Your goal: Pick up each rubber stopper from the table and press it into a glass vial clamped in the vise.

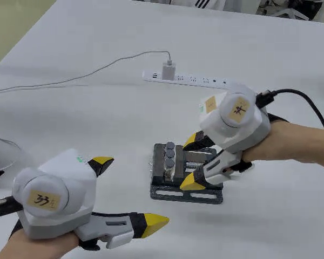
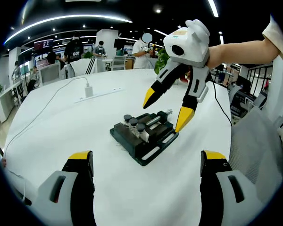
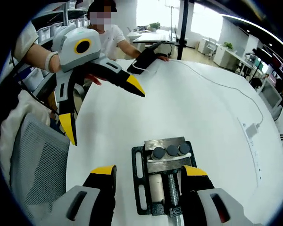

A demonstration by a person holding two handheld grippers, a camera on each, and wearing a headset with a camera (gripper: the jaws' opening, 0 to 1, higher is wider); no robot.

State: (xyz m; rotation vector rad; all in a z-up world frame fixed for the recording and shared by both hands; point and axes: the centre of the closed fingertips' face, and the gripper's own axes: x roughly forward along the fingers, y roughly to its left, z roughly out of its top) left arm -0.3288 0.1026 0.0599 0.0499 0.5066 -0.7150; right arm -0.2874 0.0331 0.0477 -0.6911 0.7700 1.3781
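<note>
Right gripper (image 1: 188,163), jaws spread wide and empty, is hovering right of centre beside the vise (image 1: 186,193), where three stoppers (image 1: 170,153) are sitting in the clamped vials (image 1: 168,172), so the pressing is looking finished, while left gripper (image 1: 132,190), jaws likewise apart, is idling lower left.

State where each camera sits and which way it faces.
Head view: on the headset, facing down at the black metal vise with three grey-stoppered glass vials; shows left gripper, right gripper, forearms.
Left gripper view: low over the white table, facing the vise; own jaws below, right gripper beyond.
Right gripper view: at the vise's screw end, facing along it; own jaws below, left gripper beyond.
Shared: all see vise and vials.
</note>
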